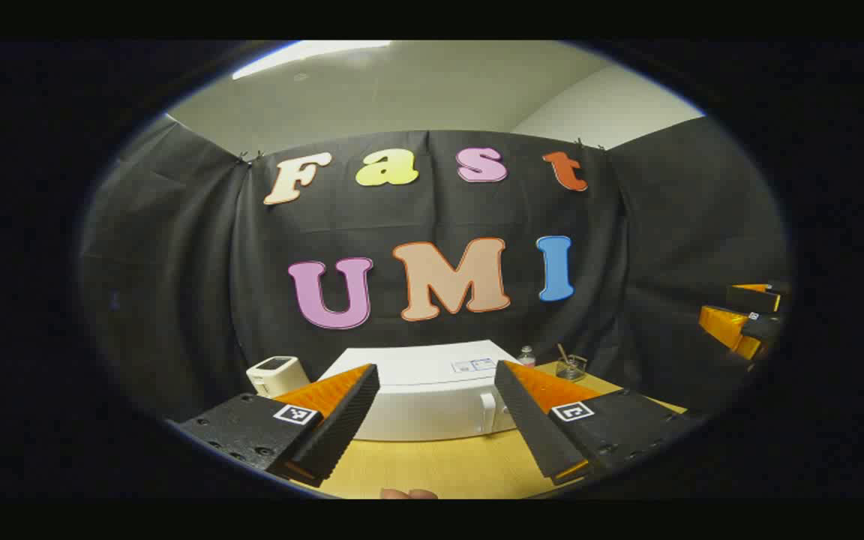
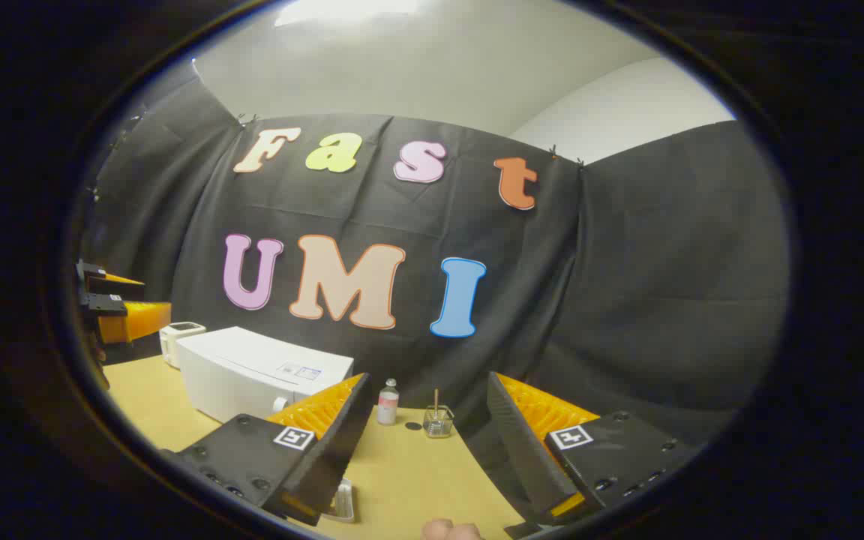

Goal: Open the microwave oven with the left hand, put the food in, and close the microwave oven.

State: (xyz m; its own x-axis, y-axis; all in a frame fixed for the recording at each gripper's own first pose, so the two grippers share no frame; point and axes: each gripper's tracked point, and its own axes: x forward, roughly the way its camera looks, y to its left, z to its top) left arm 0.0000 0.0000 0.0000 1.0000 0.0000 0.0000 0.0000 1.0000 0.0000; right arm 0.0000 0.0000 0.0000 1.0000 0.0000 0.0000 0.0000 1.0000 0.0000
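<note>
While shut, one microwave (image 1: 432,401), two parted tongs (image 1: 436,420)

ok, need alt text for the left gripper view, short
The left gripper is open above a wooden table, aimed at a closed white microwave whose door handle is at its right. A small white device stands left of the microwave, a small bottle and glass to its right; the other gripper shows at far right.

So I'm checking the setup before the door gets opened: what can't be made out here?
- Food: the clear container in the right gripper view is half hidden by the right tool; contents unreadable.
- Microwave oven door: the left tool covers both ends in the left gripper view.
- Small bottle and glass: too small to identify.
</note>
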